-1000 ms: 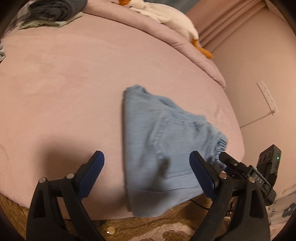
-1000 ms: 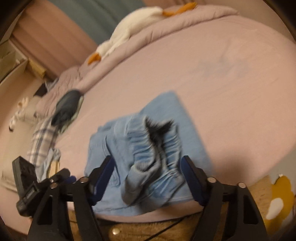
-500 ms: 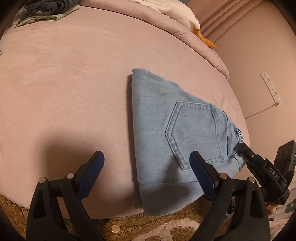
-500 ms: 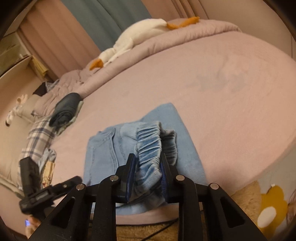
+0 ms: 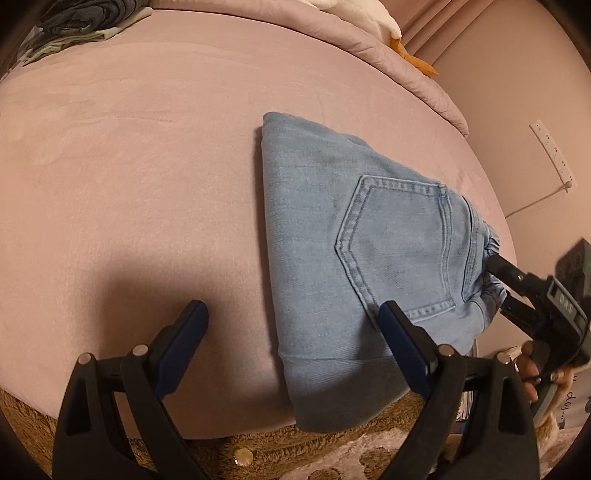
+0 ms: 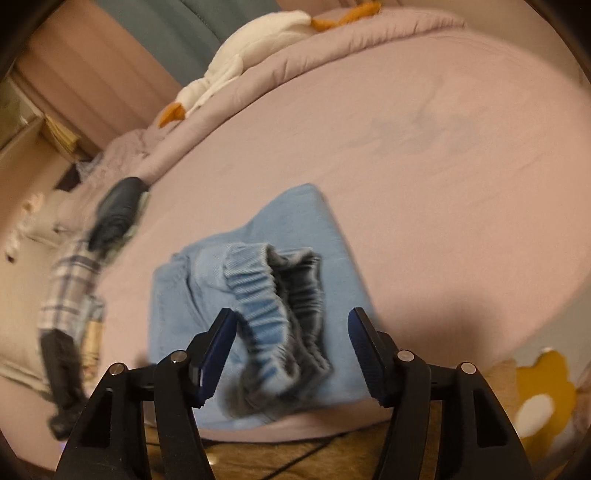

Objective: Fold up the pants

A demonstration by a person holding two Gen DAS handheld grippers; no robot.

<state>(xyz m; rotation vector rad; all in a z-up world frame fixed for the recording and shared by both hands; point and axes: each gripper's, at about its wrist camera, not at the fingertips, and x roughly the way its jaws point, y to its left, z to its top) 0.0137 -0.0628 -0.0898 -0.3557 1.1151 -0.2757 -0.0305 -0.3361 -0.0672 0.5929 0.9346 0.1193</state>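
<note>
A pink bed (image 5: 147,166) fills the view ahead of the tongs. Beyond it hang pink curtains (image 6: 85,85). Right of the left tongs, a white power strip (image 5: 552,155) clings to the beige wall (image 5: 517,92).

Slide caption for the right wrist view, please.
Right hand-held gripper opening over the folded jeans' waistband on the bed.

I'm working in a home bedroom — a wide bed under a pink fitted sheet (image 5: 147,155), a white plush goose with orange feet (image 6: 236,66) on the rolled pink duvet (image 6: 332,48), teal curtain (image 6: 177,22) behind.
</note>
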